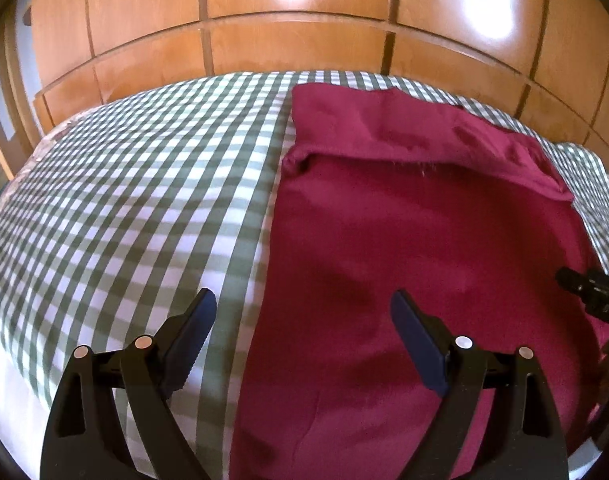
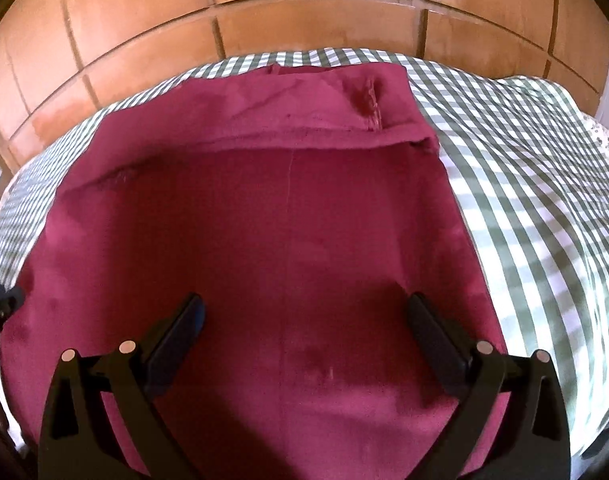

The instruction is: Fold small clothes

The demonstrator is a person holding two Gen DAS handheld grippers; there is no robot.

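Observation:
A dark red garment (image 1: pixel 424 232) lies flat on a green-and-white checked bedcover (image 1: pixel 124 200), with its far end folded back over itself. My left gripper (image 1: pixel 304 300) hangs open above the garment's left edge, one finger over the checks and one over the red cloth, holding nothing. In the right wrist view the same garment (image 2: pixel 264 220) fills the middle, and my right gripper (image 2: pixel 304 306) stands open above it with nothing between its fingers. Part of the right gripper (image 1: pixel 592 292) shows at the right edge of the left wrist view.
A wooden panelled wardrobe (image 1: pixel 304 20) stands behind the bed. The checked bedcover (image 2: pixel 524 200) spreads out to the right of the garment, and a flowered fabric (image 2: pixel 608 148) shows at the far right corner.

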